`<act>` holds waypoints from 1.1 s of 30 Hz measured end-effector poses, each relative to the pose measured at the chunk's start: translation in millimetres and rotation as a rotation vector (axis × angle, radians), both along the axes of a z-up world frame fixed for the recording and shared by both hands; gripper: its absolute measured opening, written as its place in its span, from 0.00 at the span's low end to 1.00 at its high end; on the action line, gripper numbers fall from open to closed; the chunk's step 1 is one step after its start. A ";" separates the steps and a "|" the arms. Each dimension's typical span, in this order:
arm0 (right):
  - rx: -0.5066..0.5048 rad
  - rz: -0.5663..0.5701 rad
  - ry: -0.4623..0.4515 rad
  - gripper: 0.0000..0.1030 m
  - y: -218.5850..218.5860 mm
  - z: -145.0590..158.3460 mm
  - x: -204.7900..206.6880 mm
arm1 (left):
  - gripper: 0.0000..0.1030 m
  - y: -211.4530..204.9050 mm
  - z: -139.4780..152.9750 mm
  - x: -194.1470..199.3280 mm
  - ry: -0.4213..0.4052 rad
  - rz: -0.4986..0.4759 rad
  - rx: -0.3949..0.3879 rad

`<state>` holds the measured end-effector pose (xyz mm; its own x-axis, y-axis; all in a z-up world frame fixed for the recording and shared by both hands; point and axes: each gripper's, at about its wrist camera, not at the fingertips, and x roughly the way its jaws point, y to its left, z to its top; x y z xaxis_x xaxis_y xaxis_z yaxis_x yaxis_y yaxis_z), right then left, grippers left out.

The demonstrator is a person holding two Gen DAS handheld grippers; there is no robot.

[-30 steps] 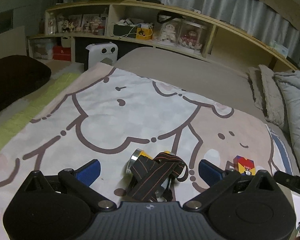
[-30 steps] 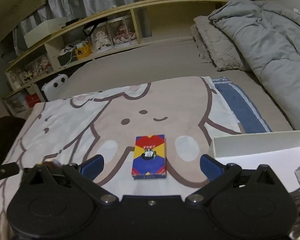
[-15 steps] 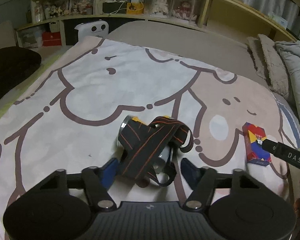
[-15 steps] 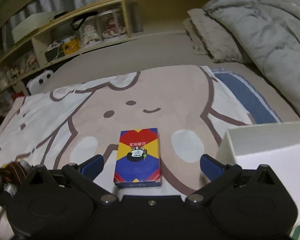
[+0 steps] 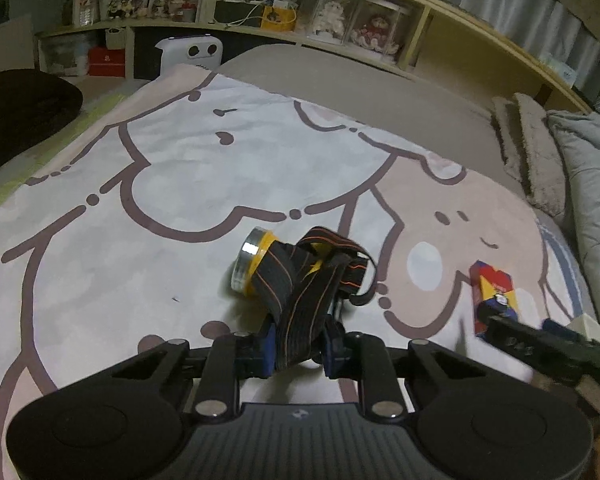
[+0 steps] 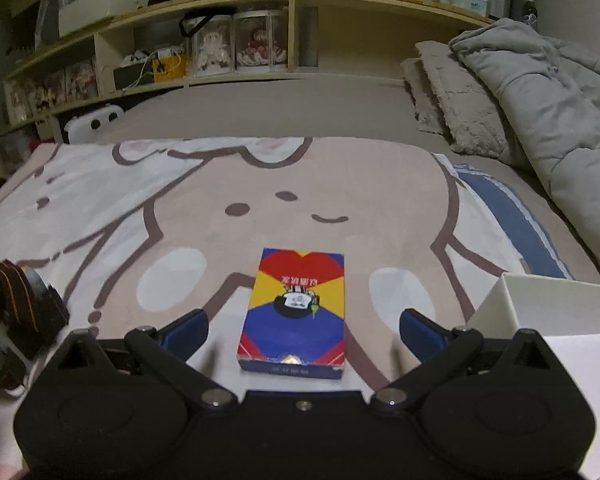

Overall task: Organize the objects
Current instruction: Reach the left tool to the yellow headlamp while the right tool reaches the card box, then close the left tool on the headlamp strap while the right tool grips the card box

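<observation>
Left gripper [image 5: 298, 350]: its jaws have just been closing, and the blue pads now pinch the near end of the headlamp's strap bundle between them.
Headlamp [image 5: 256, 264]: a round lamp with a silvery bezel and a yellow body, lying on its side just beyond the jaws, the lens facing left.
Strap [image 5: 300, 312]: wide black elastic webbing with thin orange stripes, crossed and looped over itself; the loose loops bulge ahead of the pads and to their right.
Right gripper [image 6: 302, 326]: jaws spread wide, blue fingertips to either side of the card box, neither touching it.
Card box [image 6: 296, 312]: a flat rectangular carton, glossy, printed in red, yellow and blue with a small cartoon figure at its middle; it lies flat between the open jaws, its near end level with the tips.
White box [image 6: 540, 312]: stiff, plain, open-topped, with straight thin walls; it sits just right of the right-hand finger.
Blanket [image 5: 140, 184]: soft, smooth fabric printed with pale cartoon animals in thick brown outline, under both grippers.
Quilt [image 6: 548, 92]: grey, puffy, crumpled, far ahead and to the right.
Shelf [image 6: 300, 4]: pale wood, open compartments, well beyond the jaws.
</observation>
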<state>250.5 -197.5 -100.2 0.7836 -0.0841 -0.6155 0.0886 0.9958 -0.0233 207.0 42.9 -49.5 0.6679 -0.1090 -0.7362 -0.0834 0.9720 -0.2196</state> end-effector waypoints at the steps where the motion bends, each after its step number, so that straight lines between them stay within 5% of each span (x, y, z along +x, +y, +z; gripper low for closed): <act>1: -0.001 0.012 0.006 0.97 1.3 -2.2 0.6 | 0.22 0.0 1.8 -2.0 -0.001 -0.003 -0.004; 7: 0.075 -0.007 0.085 0.81 -5.9 -18.1 5.1 | 0.22 -3.1 10.5 -14.2 -0.012 -0.023 -0.015; 11: 0.133 -0.008 0.068 0.59 -16.9 -17.3 2.4 | 0.21 -5.2 14.7 -22.5 -0.017 -0.037 -0.020; 20: 0.156 0.042 0.136 0.58 -18.6 -7.9 -23.1 | 0.19 -10.2 32.2 -53.4 -0.009 -0.087 -0.071; 33: 0.185 0.104 0.250 0.58 -20.3 20.6 -96.7 | 0.12 -7.0 72.1 -121.3 -0.102 -0.169 -0.166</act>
<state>153.7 -217.8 -79.6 0.6048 0.1202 -0.7872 0.0001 0.9885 0.1510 85.6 35.9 22.6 0.6996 -0.3391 -0.6289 0.1078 0.9202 -0.3762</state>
